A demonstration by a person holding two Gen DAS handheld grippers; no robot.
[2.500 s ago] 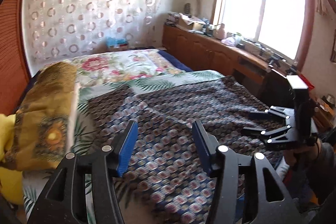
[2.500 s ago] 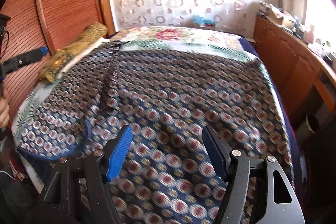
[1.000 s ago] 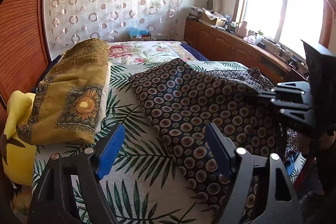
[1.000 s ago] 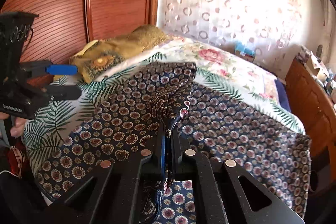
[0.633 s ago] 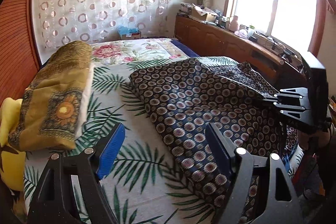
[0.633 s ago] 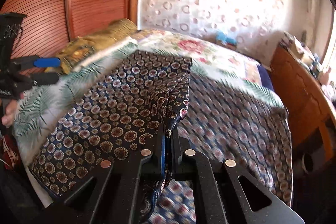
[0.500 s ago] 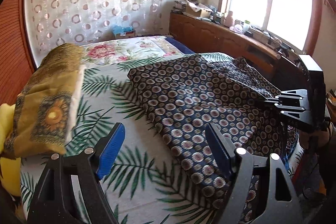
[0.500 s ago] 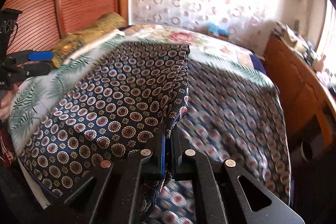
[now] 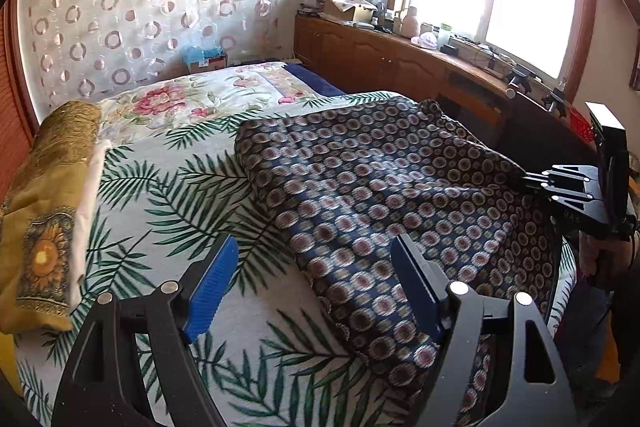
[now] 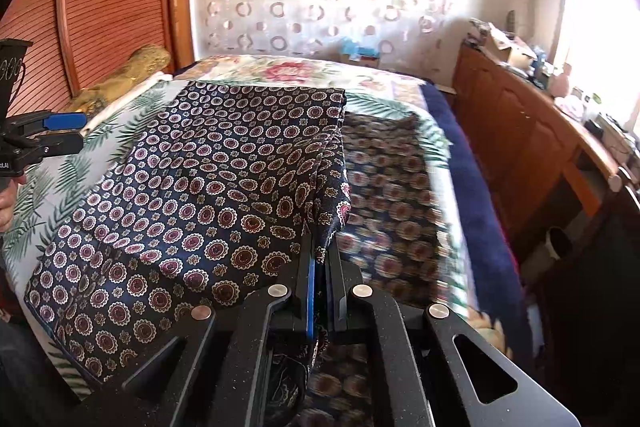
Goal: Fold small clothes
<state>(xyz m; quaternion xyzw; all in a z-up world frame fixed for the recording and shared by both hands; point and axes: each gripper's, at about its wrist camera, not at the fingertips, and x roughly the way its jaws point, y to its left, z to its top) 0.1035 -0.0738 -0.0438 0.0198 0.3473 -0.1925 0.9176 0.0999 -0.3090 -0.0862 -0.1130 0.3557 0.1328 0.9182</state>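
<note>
On the palm-print bed point(image 9: 168, 211), the patterned cloth point(image 9: 360, 187) lies half-folded toward the bed's window-side edge, pinched by the closed right gripper point(image 10: 320, 267) while the left gripper point(image 9: 312, 287) gapes empty, so its unpinned fold may slide crooked.

Gaping left tongs point(image 9: 316, 287) above patterned cloth point(image 9: 384, 187)
</note>
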